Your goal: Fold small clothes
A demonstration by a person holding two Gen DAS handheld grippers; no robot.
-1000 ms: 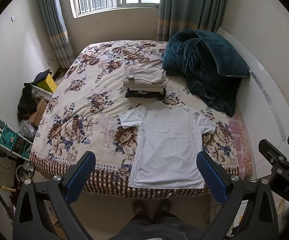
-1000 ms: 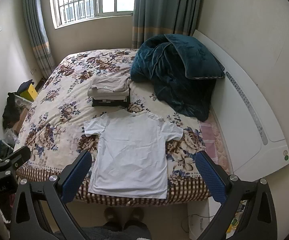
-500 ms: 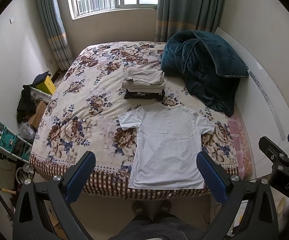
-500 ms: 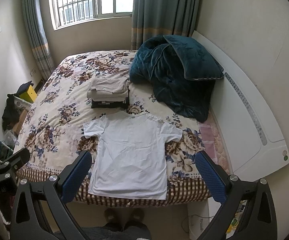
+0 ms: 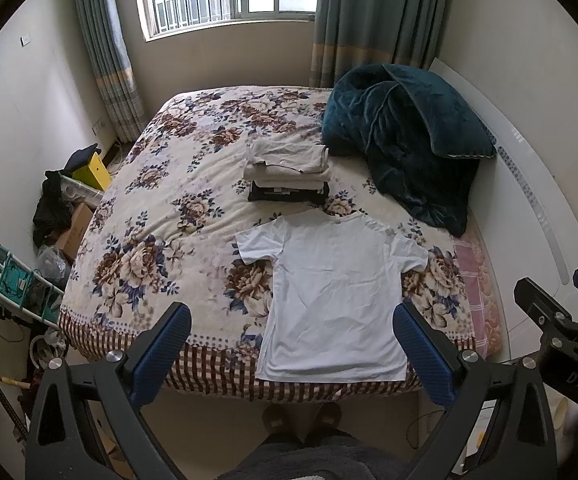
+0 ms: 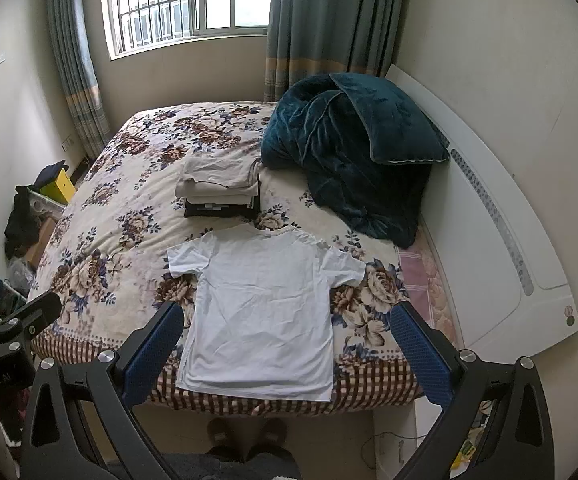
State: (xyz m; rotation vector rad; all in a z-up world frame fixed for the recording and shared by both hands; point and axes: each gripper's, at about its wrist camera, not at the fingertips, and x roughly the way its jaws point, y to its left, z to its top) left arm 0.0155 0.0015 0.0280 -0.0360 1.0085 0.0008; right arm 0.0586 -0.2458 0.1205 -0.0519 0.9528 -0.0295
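A small white T-shirt (image 5: 335, 292) (image 6: 263, 310) lies spread flat, collar away from me, at the near edge of a floral bedspread (image 5: 157, 216) (image 6: 129, 216). Behind its collar sits a stack of folded clothes (image 5: 287, 168) (image 6: 219, 186), beige pieces on top of a black one. My left gripper (image 5: 291, 354) hangs open high above the bed's near edge, with nothing between its blue pads. My right gripper (image 6: 287, 352) is likewise open and empty, over the shirt's hem. Each gripper shows at the edge of the other's view.
A crumpled dark teal quilt (image 5: 405, 140) (image 6: 349, 148) fills the bed's far right, against a white headboard (image 6: 501, 240). Boxes, bags and a teal rack (image 5: 13, 280) crowd the floor on the left. A person's slippered feet (image 6: 245, 432) stand at the bed's foot.
Both views have drifted very slightly; the bed and shirt sit a touch lower and leftward in frame. The shirt, the stack and both open grippers are otherwise unchanged.
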